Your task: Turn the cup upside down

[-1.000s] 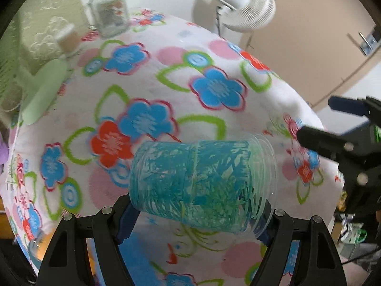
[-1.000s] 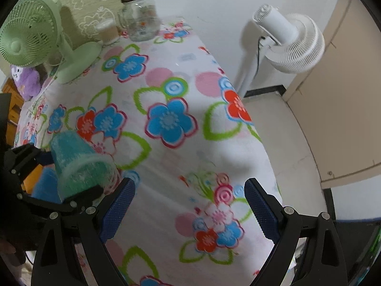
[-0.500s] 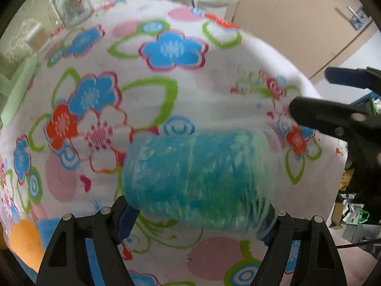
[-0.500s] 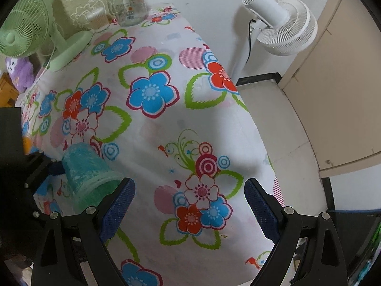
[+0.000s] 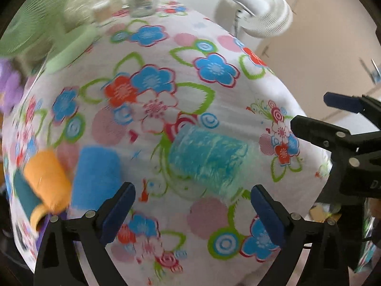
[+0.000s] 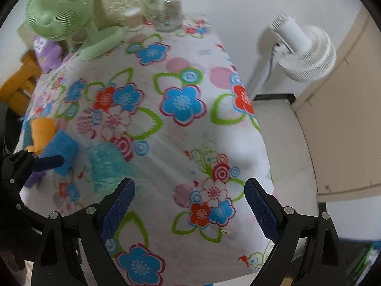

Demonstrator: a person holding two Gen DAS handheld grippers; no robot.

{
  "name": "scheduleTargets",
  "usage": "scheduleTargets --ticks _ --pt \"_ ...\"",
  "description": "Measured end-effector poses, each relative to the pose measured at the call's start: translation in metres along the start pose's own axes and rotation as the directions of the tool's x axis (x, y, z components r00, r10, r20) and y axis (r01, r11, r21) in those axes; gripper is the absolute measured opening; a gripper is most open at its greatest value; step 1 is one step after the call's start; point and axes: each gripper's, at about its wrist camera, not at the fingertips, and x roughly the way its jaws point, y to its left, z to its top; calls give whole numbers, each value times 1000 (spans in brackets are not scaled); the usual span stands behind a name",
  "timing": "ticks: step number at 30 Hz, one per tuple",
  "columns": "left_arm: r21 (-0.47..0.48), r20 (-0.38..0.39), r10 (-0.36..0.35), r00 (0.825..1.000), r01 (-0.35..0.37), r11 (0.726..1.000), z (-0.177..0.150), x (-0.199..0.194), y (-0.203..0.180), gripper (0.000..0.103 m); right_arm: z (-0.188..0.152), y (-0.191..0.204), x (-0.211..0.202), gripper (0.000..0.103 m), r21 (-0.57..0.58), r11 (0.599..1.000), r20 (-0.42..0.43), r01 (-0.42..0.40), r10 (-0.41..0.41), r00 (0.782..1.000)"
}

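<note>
The teal-and-green patterned cup [image 5: 209, 159] stands on the flowered tablecloth with its closed end up and its wide rim down. It also shows in the right wrist view [image 6: 107, 164]. My left gripper [image 5: 190, 212] is open and empty, just in front of the cup and apart from it. My right gripper [image 6: 188, 207] is open and empty over the cloth to the cup's right. It shows at the right edge of the left wrist view [image 5: 333, 124].
An orange cup [image 5: 46, 176] and a blue cup [image 5: 95, 176] stand left of the teal cup. A green fan [image 6: 59, 14] and a glass jar [image 6: 164, 9] stand at the table's far end. A white floor fan [image 6: 302, 50] stands off the right edge.
My left gripper has let go of the cup and drawn back. The cup, held sideways in the jaws before, now stands rim down on the cloth.
</note>
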Motion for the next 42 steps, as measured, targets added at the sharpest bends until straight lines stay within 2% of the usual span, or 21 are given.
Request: scheduleTargets --ticks 5,9,13,16,20,27,31,35,37,38,42 --pt "-113 13 16 1000 -15 993 -10 -12 12 99 13 21 -4 95 -74 996 -1 -51 51 999" --pt "-189 12 59 998 -55 980 -22 -16 23 99 24 43 0 95 -140 986 -20 -92 90 996" --pt "-311 -21 60 998 -64 948 -36 -11 44 98 32 64 14 95 -213 969 -68 -128 116 991" --pt "-383 -38 93 995 -101 918 -46 -9 55 98 36 78 29 95 -259 955 -120 -145 117 986" --pt "-420 -53 134 990 -144 896 -53 -5 63 98 38 96 47 95 -332 931 -167 -155 104 981" --pt "-455 -76 130 989 -150 878 -58 7 79 98 41 124 74 94 -413 896 -230 -164 71 971" --pt "-474 -90 119 989 -148 868 -63 14 86 98 40 132 89 83 -436 886 -271 -159 40 962" --pt "-474 -107 113 988 -151 867 -68 21 90 98 38 133 103 79 -433 888 -309 -156 17 951" --pt "-470 -113 109 988 -150 870 -70 24 91 98 37 134 108 62 -431 888 -324 -161 14 946" --pt "-460 -119 108 987 -151 875 -71 24 91 98 37 134 110 59 -426 890 -330 -162 14 944" --pt "-445 -116 88 989 -130 886 -72 23 94 98 35 134 106 58 -408 900 -305 -153 23 952"
